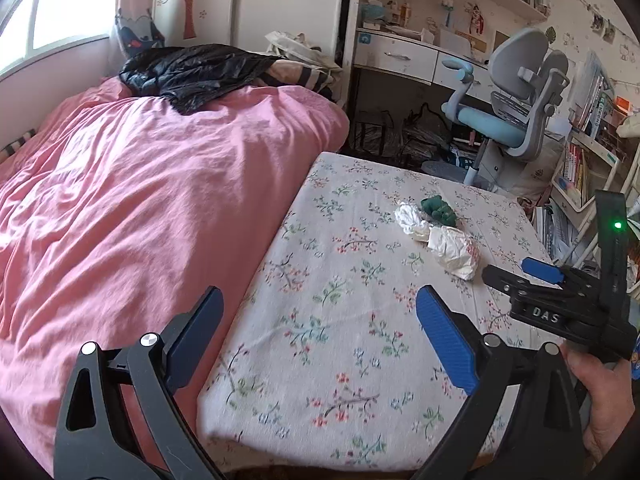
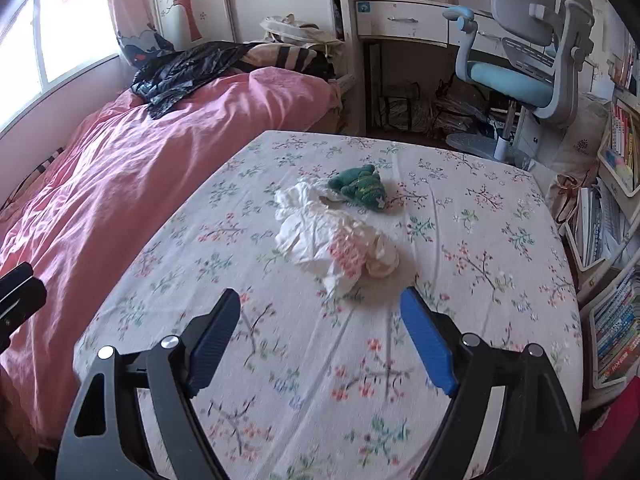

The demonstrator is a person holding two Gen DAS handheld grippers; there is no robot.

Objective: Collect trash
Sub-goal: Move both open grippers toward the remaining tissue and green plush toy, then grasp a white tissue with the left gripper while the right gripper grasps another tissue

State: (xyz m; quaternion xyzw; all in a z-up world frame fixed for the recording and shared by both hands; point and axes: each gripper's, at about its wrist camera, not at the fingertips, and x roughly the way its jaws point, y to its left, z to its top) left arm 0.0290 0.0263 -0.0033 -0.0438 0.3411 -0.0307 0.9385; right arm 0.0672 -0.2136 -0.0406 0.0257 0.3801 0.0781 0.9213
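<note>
Crumpled white paper trash (image 2: 332, 240) lies on the floral-covered table (image 2: 460, 280), with a small green plush toy (image 2: 358, 188) just behind it. In the left wrist view the trash (image 1: 440, 240) and the toy (image 1: 438, 208) lie toward the table's far right. My right gripper (image 2: 320, 312) is open and empty, just short of the trash. My left gripper (image 1: 318, 308) is open and empty over the table's left side. The right gripper (image 1: 532, 276) shows at the right of the left wrist view. A black plastic bag (image 1: 188, 72) lies on the pink bed.
A pink duvet (image 1: 120, 200) covers the bed left of the table. A blue-grey desk chair (image 2: 528, 60) and a white desk (image 2: 404, 20) stand behind. Bookshelves (image 2: 616, 280) line the right side. A window (image 1: 52, 20) is at the far left.
</note>
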